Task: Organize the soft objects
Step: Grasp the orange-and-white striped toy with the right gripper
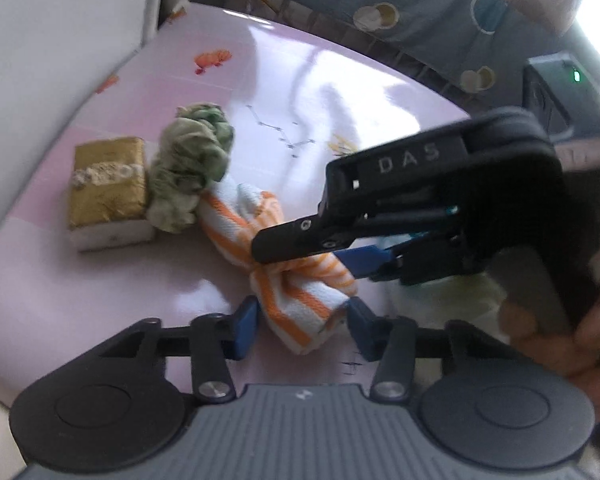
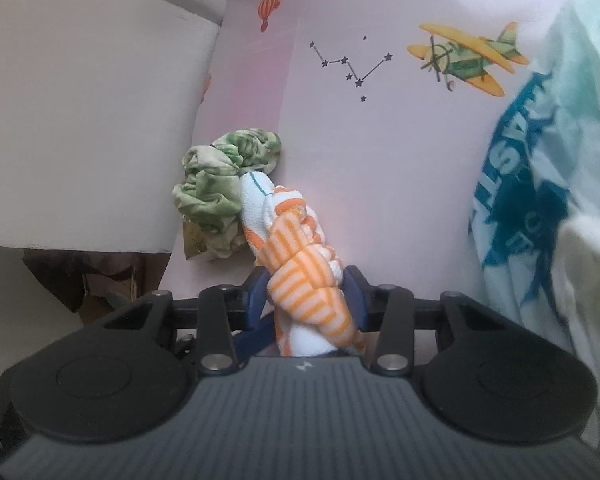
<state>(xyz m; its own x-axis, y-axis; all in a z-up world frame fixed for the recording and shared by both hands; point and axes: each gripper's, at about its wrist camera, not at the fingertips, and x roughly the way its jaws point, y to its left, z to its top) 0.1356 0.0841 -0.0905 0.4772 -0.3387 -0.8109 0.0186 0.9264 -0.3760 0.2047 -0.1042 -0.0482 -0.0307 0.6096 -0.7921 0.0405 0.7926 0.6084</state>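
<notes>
gripper lettering: "das" in raised letters on the right gripper (image 1: 296,256) body, seen from the left wrist view.
shirt print: a pale shirt (image 2: 548,184) at the right edge of the right wrist view bears teal lettering, partly readable as "ast"; the rest is folded away and cut off.
pack label: the gold tissue pack (image 1: 108,188) has a pale band of print, too blurred to read.
table cover: pink table cover (image 2: 380,152) printed with a biplane (image 2: 464,60), a star constellation (image 2: 350,68) and orange balloons (image 2: 272,2).
task item: the orange-striped towel (image 1: 300,292), rolled and twisted, lies on the table cover, its far end touching the crumpled green cloth (image 1: 188,168), which sits just beside the gold tissue pack.
left gripper (image 1: 302,322): jaws at a middling width around the near end of the towel; whether the blue pads press the cloth cannot be told.
right gripper state: jaws narrowed on the towel's middle, pinching it into a waist; blue pads against the fabric on both sides.
hidden: in the right wrist view the tissue pack is almost fully behind the green cloth; a hand (image 1: 560,332) on the right gripper is blurred and cut off.
</notes>
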